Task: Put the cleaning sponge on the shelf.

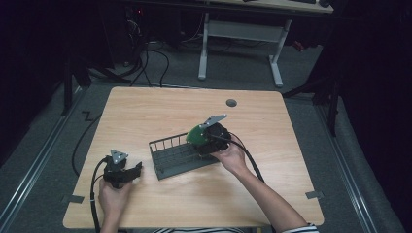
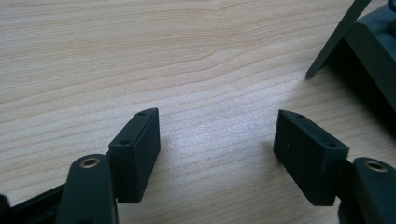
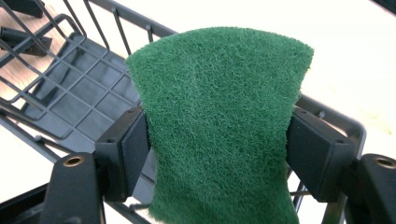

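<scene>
A lab: dark curtains, floor cables [image 1: 145,58], bare wooden table [image 1: 145,111].

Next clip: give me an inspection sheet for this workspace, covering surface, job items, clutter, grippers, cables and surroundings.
Surface: wooden table, with a round grommet hole near the far edge.
Job's things: dark wire rack at the table's middle; green scouring pad held over it.
Clutter: nothing seen.
Grippers: left hand-held gripper open above bare wood; right hand-held gripper shut on the pad.
Cables: one black cable trails from each gripper.
Surroundings: dark room, second desk behind, floor cables.
</scene>
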{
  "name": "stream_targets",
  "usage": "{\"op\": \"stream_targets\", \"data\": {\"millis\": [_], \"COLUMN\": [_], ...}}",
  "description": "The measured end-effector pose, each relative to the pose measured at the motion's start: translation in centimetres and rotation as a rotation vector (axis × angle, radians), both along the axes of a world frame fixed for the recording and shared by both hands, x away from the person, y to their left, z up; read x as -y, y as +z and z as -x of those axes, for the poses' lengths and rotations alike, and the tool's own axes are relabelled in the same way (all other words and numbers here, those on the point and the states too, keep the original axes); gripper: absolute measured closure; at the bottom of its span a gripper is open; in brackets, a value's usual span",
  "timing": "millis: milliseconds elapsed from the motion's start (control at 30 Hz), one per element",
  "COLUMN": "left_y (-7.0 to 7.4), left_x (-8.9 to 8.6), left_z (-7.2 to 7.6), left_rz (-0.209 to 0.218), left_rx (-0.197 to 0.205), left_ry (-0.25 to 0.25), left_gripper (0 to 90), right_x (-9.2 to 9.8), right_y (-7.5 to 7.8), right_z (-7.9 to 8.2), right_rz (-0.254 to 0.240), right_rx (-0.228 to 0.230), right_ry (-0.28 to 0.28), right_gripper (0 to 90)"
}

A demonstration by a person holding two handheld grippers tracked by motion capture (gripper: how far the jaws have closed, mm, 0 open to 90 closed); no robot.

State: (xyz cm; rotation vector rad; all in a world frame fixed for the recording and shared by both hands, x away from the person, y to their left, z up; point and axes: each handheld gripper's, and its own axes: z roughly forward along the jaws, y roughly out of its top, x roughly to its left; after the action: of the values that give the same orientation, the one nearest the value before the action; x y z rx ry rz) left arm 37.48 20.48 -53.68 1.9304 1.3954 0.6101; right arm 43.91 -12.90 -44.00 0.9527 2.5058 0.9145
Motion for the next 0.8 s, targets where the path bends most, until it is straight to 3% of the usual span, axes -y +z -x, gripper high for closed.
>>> {"op": "stream_targets", "data": {"millis": [267, 567, 800], "left_y": [0.0, 0.0, 0.0], "left_x": [0.0, 0.0, 0.0], "left_z": [0.0, 0.0, 0.0], "left_rz": [0.0, 0.0, 0.0], "left_rx": [0.0, 0.0, 0.0], "left_ry": [0.0, 0.0, 0.0], "left_gripper": [32.2, 32.2, 32.2], "right_x": [0.6, 2.3, 3.0], "right_y": [0.5, 1.7, 1.9], "right_z": [0.1, 0.5, 0.7], "right_rz": [-0.026, -0.086, -0.106], "right_rx": [0.001, 0.034, 0.023], "right_ry": [-0.012, -0.023, -0.017], "right_gripper": [21.3, 18.8, 18.3]}}
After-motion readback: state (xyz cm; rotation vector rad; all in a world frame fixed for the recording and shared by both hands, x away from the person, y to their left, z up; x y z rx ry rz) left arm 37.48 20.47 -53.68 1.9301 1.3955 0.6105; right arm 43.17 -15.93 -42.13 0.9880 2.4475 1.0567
